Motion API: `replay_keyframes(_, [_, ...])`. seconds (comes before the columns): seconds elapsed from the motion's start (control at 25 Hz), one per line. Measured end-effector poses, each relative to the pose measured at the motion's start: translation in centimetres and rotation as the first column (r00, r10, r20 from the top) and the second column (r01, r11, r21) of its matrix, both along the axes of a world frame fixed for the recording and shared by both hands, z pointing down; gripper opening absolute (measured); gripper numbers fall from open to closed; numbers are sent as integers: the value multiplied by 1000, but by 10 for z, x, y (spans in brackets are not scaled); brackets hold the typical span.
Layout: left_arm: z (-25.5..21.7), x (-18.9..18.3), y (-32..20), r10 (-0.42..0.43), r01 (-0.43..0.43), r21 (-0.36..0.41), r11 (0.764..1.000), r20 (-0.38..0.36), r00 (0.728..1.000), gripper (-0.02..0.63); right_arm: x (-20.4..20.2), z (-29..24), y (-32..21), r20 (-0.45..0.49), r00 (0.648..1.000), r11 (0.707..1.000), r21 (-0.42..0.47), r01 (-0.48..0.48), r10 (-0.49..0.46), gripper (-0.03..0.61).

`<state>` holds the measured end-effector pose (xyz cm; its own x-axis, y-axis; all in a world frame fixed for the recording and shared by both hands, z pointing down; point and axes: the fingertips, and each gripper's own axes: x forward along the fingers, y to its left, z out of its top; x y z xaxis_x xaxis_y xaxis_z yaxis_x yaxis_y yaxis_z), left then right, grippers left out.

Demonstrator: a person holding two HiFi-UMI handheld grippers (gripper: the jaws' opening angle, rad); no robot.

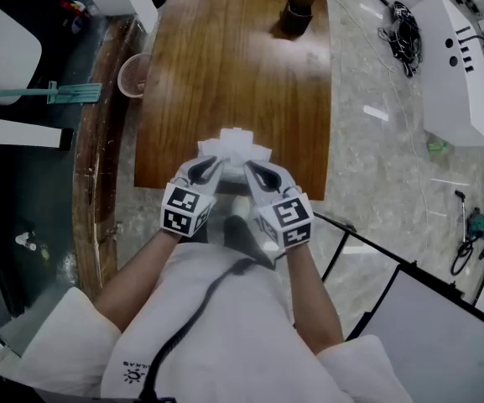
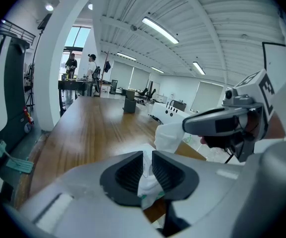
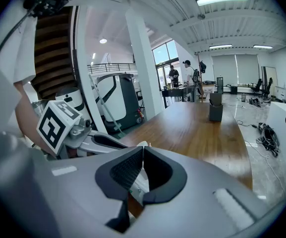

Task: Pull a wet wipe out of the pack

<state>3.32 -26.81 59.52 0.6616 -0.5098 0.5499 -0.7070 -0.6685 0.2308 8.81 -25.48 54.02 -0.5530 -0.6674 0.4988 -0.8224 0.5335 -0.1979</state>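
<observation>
Both grippers are held up together over the near edge of the wooden table (image 1: 233,57). Between their tips is the white wet wipe pack (image 1: 233,147), crumpled. I cannot tell a pulled-out sheet from the pack. In the left gripper view white material with green print (image 2: 149,182) shows in the gap between the pads, which stand apart. The left gripper (image 1: 211,169) (image 2: 147,168) is open. The right gripper (image 1: 254,171) (image 3: 143,168) has its pads together on a thin white edge, with green-printed wrap (image 3: 133,186) below. In the left gripper view the right gripper (image 2: 186,126) pinches the white mass (image 2: 172,135).
A dark cup (image 1: 300,11) (image 2: 129,105) (image 3: 215,108) stands at the table's far end. A pink basket (image 1: 132,74) and a mop sit on the floor at the left. A white machine (image 1: 455,65) and cables lie at the right. People stand far off (image 2: 90,66).
</observation>
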Motion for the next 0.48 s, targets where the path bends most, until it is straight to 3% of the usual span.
replay_keyframes(0.48, [-56,2,-7,-19,24,94,995,-59,998,63,10,-29,6,40,998,997,66,-47,44,15])
